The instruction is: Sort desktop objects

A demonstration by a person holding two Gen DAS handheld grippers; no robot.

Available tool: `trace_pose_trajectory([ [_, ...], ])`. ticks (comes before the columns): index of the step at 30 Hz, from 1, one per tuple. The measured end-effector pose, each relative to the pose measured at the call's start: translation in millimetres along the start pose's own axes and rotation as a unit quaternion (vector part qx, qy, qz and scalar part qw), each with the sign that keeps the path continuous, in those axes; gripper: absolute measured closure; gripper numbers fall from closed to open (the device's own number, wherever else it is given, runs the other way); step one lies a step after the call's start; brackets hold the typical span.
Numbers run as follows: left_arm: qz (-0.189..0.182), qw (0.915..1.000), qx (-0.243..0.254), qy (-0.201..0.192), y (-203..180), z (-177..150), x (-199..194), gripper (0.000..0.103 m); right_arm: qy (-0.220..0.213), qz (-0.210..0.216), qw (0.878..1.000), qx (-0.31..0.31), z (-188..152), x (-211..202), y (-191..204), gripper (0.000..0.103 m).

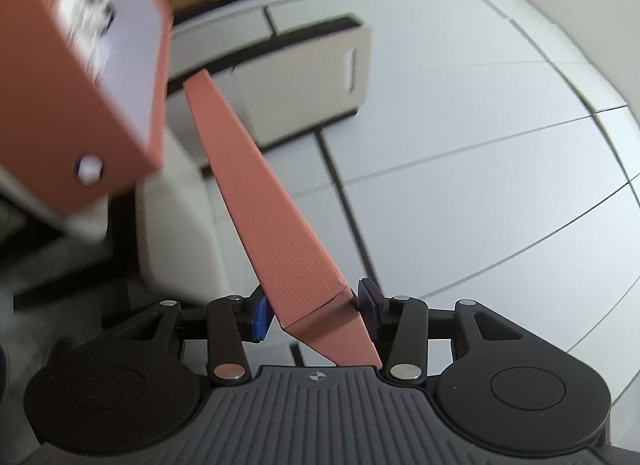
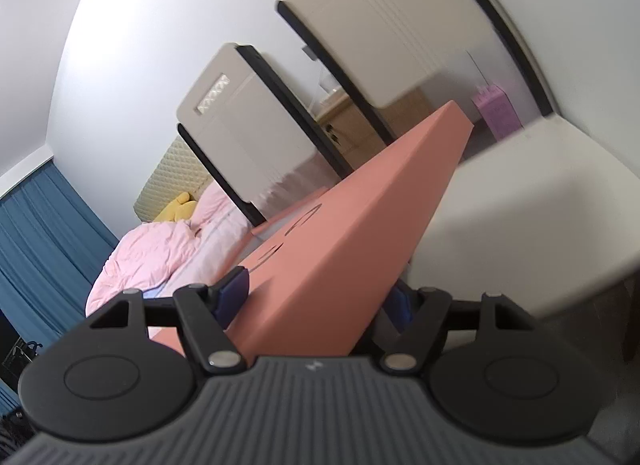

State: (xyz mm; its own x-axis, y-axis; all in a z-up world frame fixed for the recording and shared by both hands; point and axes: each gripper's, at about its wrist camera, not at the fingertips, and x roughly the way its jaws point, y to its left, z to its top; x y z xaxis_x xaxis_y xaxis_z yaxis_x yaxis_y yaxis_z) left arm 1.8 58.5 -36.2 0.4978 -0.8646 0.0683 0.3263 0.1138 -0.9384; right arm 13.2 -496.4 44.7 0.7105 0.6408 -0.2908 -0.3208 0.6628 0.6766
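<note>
Lengthwise, box lid (image 1: 256, 201) points away, up-left.

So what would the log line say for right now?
left gripper: shut on pink box wall | right gripper: shut on same pink box | background: chairs, bed

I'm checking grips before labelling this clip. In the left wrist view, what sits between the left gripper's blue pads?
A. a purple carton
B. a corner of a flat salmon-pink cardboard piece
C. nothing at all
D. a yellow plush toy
B: the left gripper has its blue pads pressed on either side of the salmon-pink cardboard piece, which runs up and away from the jaws.
</note>
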Motion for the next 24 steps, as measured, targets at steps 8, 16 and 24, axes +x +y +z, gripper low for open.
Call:
trace_pose_trajectory([
  [8,0.035,0.9902,0.041,-0.129,-18,55,-58,0.055,-0.005,0.064,0.998,-0.020,29,103,43,0.032],
  [16,0.121,0.9578,0.052,-0.256,-10,103,-101,0.055,0.035,0.129,0.991,-0.009,31,254,57,0.032],
  [24,0.203,0.9326,0.056,-0.293,15,127,-102,0.053,0.079,0.133,0.988,0.026,21,350,33,0.032],
])
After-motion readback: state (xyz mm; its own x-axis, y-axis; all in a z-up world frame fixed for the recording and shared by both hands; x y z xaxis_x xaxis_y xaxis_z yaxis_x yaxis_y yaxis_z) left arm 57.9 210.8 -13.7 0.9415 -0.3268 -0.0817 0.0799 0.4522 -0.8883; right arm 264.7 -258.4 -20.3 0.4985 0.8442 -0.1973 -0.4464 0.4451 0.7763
